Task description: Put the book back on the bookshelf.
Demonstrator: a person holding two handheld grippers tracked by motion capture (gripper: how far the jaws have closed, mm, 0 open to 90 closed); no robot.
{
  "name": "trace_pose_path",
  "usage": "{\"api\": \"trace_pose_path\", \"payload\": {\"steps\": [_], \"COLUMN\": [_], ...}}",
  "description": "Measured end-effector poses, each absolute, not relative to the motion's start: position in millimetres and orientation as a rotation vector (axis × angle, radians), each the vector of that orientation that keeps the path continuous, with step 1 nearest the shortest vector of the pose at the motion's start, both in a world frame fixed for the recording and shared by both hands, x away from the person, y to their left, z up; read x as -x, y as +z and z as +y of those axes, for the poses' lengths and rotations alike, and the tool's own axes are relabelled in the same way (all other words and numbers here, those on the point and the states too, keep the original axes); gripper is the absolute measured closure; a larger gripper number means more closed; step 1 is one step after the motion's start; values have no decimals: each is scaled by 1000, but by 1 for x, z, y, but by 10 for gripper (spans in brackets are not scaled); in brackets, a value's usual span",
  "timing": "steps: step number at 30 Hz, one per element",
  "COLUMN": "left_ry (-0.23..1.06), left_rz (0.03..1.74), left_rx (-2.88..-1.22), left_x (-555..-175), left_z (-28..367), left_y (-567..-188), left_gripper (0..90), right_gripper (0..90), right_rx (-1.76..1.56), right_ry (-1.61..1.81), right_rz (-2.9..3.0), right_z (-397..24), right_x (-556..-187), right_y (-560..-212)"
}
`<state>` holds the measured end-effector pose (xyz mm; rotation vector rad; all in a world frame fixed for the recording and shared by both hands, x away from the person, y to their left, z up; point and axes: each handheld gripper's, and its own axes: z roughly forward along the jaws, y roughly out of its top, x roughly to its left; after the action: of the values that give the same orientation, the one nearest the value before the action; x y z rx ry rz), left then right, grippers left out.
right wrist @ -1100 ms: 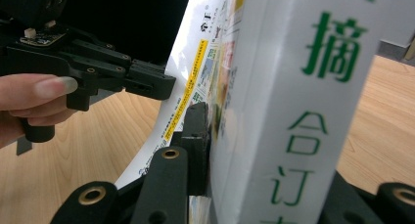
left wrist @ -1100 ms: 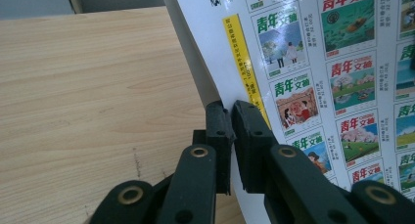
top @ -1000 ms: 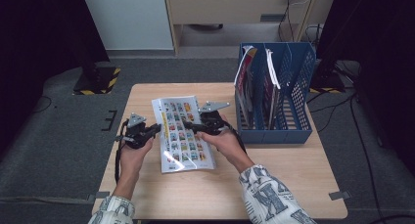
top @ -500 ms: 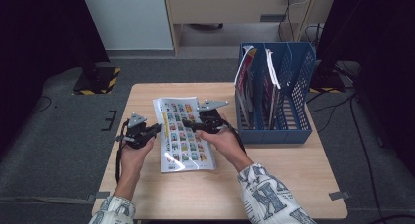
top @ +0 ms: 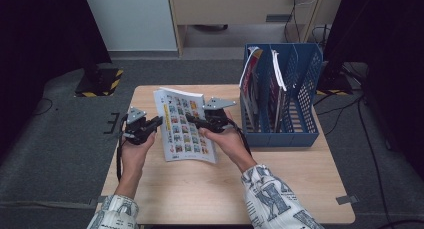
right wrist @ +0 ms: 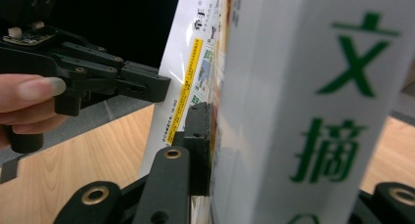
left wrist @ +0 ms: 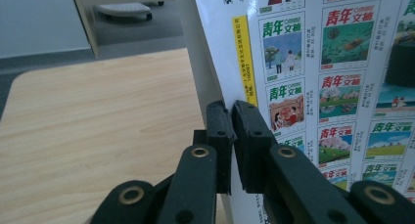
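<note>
A magazine [top: 184, 124] with a grid of small colourful cover pictures is held between both grippers above the wooden table [top: 280, 184]. My left gripper [top: 158, 122] is shut on its left edge; in the left gripper view the jaws [left wrist: 230, 131] pinch the cover [left wrist: 342, 62] near a yellow strip. My right gripper [top: 194, 120] is shut on the right side of the magazine. In the right gripper view the thick magazine [right wrist: 293, 111] stands between the jaws of my right gripper [right wrist: 254, 150], hiding the right jaw's tip. The left gripper [right wrist: 147, 84] shows beyond, on the far edge.
A blue mesh file rack [top: 305, 84] holding several upright magazines stands at the table's right, close to my right hand. Bare wood lies in front of and to the left of the magazine. Grey carpet surrounds the table.
The magazine, lying nearly flat before, has come up off the table with its left side lifted. My left gripper has risen a little; the right has hardly moved.
</note>
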<state>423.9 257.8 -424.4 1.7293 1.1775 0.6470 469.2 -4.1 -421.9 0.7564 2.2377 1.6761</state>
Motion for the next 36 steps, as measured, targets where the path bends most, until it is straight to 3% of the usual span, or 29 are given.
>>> {"api": "trace_pose_path", "payload": {"steps": [24, 36], "left_ry": [668, 661], "left_rz": [1045, 1034], "left_rx": [-1705, -1681], "left_x": [-392, -386], "left_z": [255, 257], "left_y": [-424, -426], "left_gripper": [848, 849], "right_gripper": [720, 657], "right_rx": [-681, -662], "right_ry": [1729, 1757], "right_rz": [2217, 2211], "right_z": [-26, -25], "right_x": [-444, -440], "right_y": [-428, -429]}}
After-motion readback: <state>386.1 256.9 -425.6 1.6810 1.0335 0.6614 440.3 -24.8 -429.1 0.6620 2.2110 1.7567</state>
